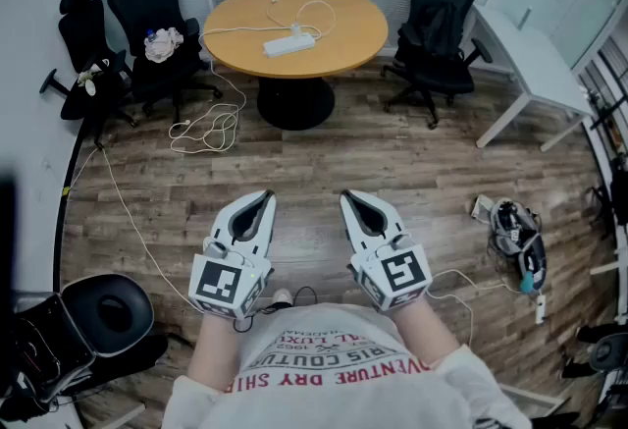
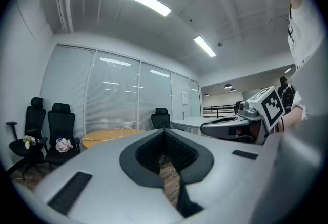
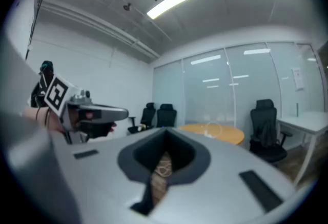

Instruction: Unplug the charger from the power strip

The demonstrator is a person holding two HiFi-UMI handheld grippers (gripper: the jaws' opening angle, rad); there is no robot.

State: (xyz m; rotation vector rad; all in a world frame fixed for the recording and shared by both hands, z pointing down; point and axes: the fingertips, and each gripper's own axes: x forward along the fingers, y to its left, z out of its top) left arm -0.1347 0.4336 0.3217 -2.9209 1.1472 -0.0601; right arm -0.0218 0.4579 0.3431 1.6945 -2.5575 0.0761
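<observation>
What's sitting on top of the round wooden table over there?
A white power strip lies near the middle of the round table, and a thin white cable loops beyond it toward the far edge. What is plugged into the strip is too small to tell.

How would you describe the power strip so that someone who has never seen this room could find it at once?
At the room's far end stands a round wooden table between black office chairs. Near the middle of its top lies the power strip, a long white block. Its bar shape sets it apart from the thin white cable looping beside it.
</observation>
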